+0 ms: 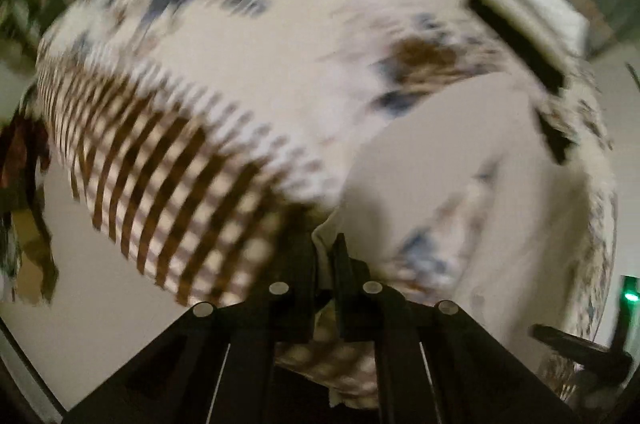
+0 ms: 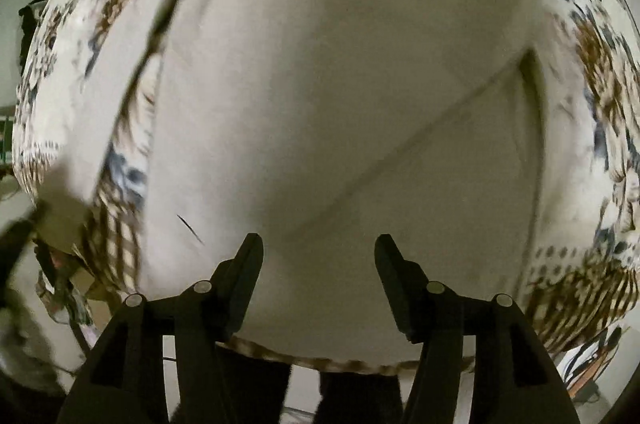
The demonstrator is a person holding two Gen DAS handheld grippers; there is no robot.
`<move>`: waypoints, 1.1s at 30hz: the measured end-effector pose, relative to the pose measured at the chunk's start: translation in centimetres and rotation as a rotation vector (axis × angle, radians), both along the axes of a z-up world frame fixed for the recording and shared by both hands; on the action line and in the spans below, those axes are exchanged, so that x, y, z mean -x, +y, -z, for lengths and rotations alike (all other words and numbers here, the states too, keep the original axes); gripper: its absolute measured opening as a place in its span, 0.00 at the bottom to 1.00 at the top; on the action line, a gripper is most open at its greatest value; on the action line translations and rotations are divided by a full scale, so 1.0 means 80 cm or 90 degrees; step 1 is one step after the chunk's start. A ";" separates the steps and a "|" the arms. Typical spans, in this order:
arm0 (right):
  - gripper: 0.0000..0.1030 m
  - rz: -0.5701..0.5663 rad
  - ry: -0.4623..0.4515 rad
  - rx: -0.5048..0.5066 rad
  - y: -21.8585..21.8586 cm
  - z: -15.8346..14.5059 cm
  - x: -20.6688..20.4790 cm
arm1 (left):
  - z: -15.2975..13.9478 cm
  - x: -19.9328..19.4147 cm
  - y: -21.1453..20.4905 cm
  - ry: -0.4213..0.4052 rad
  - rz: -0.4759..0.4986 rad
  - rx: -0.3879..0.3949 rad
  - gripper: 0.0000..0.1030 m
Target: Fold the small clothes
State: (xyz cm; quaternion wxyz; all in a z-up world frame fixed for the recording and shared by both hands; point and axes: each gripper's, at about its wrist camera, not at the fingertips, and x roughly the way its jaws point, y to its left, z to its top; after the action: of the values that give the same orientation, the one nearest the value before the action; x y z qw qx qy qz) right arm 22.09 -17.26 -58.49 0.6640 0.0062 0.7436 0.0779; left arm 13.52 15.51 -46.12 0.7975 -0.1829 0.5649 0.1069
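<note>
Pinching a fold of the patterned cloth [image 1: 256,71] between nearly closed fingers, the left gripper [image 1: 324,264] holds its brown-striped hem at the near edge, the fabric spreading far and left, blurred. The right gripper [image 2: 319,248] hangs with jaws spread apart over the cloth's plain pale side, gripping nothing, floral print at both sides.

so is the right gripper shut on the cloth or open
Open. In the right wrist view the right gripper has its fingers set wide apart, with the plain pale side of the printed cloth showing between them, ungripped.
</note>
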 end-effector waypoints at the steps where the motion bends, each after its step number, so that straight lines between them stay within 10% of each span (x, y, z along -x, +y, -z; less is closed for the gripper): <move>1: 0.59 0.004 0.003 -0.001 -0.009 0.001 0.005 | -0.018 -0.005 -0.026 -0.017 0.035 -0.008 0.04; 7: 0.58 0.105 0.039 -0.025 -0.104 0.008 0.042 | -0.043 -0.028 -0.233 -0.038 0.320 0.023 0.05; 14: 0.58 0.191 0.043 -0.005 -0.219 0.014 0.089 | 0.006 -0.003 -0.414 -0.002 0.502 0.070 0.05; 20: 0.62 0.226 0.042 -0.018 -0.292 0.016 0.126 | 0.035 -0.012 -0.443 0.012 0.479 0.068 0.19; 22: 0.68 0.240 0.034 -0.050 -0.307 0.014 0.132 | 0.038 -0.025 -0.431 0.006 0.459 0.061 0.72; 24: 0.68 0.253 0.027 -0.084 -0.328 0.007 0.131 | 0.051 -0.045 -0.420 0.013 0.433 0.055 0.92; 33: 0.71 0.278 0.052 -0.203 -0.342 0.026 0.112 | 0.074 -0.014 -0.212 0.109 0.228 -0.047 0.92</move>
State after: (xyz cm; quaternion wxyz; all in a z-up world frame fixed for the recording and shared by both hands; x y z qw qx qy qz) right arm 13.15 -44.65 -60.60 0.6251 0.2744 0.7291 0.0488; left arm 14.66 -1.43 -52.07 0.7592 -0.0406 0.6496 -0.0008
